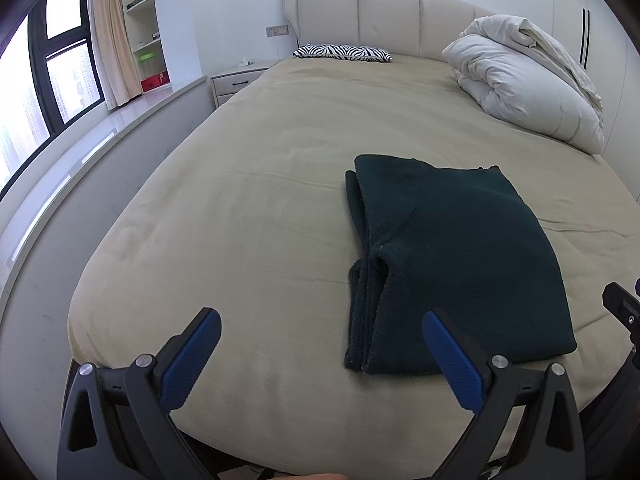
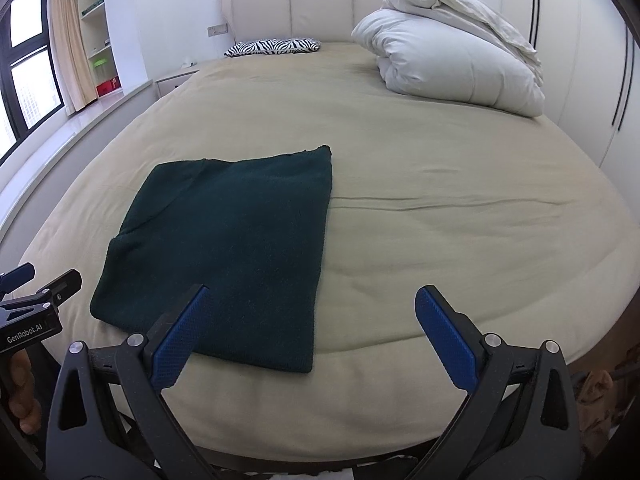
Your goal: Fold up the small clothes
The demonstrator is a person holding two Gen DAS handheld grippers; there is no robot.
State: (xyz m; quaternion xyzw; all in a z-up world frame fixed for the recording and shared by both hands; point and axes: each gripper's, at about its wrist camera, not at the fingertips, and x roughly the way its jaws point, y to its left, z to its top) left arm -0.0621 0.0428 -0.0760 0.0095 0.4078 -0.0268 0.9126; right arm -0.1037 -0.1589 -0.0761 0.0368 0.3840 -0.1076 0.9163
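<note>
A dark green garment [image 1: 452, 264] is seen lying folded into a neat rectangle on the bed [image 1: 248, 216], near the foot edge. In the left wrist view its stacked layers are exposed along the left side, where several folded edges can be counted one on another. In the right wrist view the same garment [image 2: 224, 256] is shown flat, its top face smooth and its far right corner slightly ragged.

The left gripper [image 1: 320, 332] is held above the foot of the bed with its jaws spread wide and nothing between them; its right finger is seen overlapping the near edge of the garment in the picture, though whether it touches the cloth cannot be told from this angle. The right gripper [image 2: 312, 308] is likewise held wide open and empty, its left finger appearing over the near part of the garment and its right finger over bare sheet. A part of the left gripper is caught at the left edge of the right wrist view, with a hand [image 2: 20, 392] wrapped round its handle.

At the head of the bed a zebra-striped pillow [image 1: 342, 52] is laid against the padded headboard [image 1: 384, 16], and a bundled white duvet [image 1: 528, 84] is heaped on the right side, well apart from the garment. A nightstand [image 1: 236, 80], a curtain [image 1: 110, 32] and a window [image 1: 48, 80] are found on the left.
</note>
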